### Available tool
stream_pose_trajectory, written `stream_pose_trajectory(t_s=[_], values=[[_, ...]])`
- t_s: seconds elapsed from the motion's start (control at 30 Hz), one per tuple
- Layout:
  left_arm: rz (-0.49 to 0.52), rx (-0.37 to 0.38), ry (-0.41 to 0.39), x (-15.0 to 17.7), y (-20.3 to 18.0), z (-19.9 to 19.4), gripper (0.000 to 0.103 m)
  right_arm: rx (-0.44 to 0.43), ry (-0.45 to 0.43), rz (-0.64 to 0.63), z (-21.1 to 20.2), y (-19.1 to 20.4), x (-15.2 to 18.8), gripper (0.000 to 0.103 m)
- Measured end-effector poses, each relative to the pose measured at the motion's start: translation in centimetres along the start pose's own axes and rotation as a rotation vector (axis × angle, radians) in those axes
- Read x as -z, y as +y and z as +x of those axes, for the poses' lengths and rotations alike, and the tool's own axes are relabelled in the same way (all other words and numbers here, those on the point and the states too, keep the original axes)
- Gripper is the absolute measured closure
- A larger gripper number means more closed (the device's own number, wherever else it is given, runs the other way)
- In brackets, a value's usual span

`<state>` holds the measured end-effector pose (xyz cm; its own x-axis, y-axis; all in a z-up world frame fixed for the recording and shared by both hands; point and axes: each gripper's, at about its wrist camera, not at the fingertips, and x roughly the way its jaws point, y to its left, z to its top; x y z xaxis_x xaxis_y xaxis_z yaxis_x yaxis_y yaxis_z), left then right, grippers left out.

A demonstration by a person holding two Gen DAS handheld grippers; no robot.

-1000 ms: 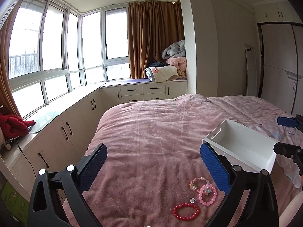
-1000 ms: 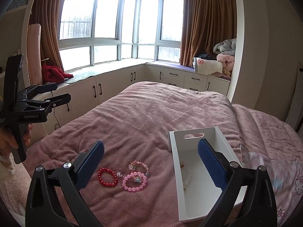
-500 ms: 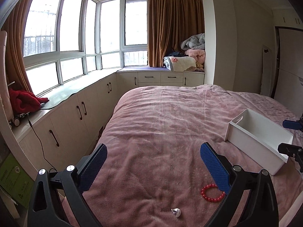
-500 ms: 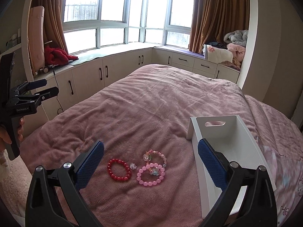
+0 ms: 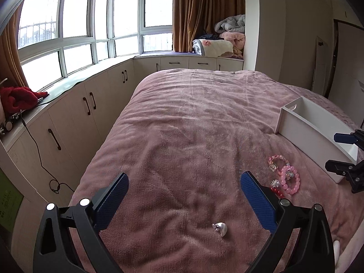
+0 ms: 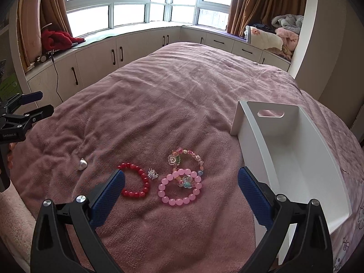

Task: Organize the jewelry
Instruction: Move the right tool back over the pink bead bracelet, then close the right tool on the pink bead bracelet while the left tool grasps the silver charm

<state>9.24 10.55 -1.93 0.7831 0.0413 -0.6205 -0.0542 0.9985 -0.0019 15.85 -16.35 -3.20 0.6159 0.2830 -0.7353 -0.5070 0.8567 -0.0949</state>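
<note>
On the pink bedspread lie a red bead bracelet [image 6: 134, 180], a pink bead bracelet [image 6: 180, 187], a multicoloured charm bracelet [image 6: 185, 157], a small silver sparkly piece [image 6: 152, 173] and a silver pearl-like piece [image 6: 82, 164]. The white tray [image 6: 293, 159] stands to their right. My right gripper [image 6: 181, 186] is open, low over the pink bracelet. My left gripper [image 5: 184, 190] is open and empty, with the silver piece [image 5: 220, 228] just below its jaws. The bracelets [image 5: 285, 175] and tray [image 5: 311, 134] lie to its right.
The bed's left edge drops to a gap beside white cabinets [image 5: 75, 113] under the windows. A red cloth [image 6: 56, 38] and a cable lie on the window ledge. Folded blankets [image 5: 225, 38] are stacked at the far end.
Both grippers have moved down and closer to the bed. The right one now hovers over the bracelets. The left one has swung so the silver piece sits between its fingers' line.
</note>
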Motion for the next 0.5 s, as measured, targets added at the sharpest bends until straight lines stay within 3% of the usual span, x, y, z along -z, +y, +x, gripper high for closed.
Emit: stream_pose_trajectory(t_s=[0.33,0.5], values=[[0.044,0.075,0.103,2.8,-1.9,3.6,0.004,0.032,0.129,0.041,5.1,-0.8,2.0,0.005],[0.035,0.066,0.135,3.9,-2.0,4.9,0.004,0.065,0.172,0.081,6.8,-1.9,2.9,0.005]])
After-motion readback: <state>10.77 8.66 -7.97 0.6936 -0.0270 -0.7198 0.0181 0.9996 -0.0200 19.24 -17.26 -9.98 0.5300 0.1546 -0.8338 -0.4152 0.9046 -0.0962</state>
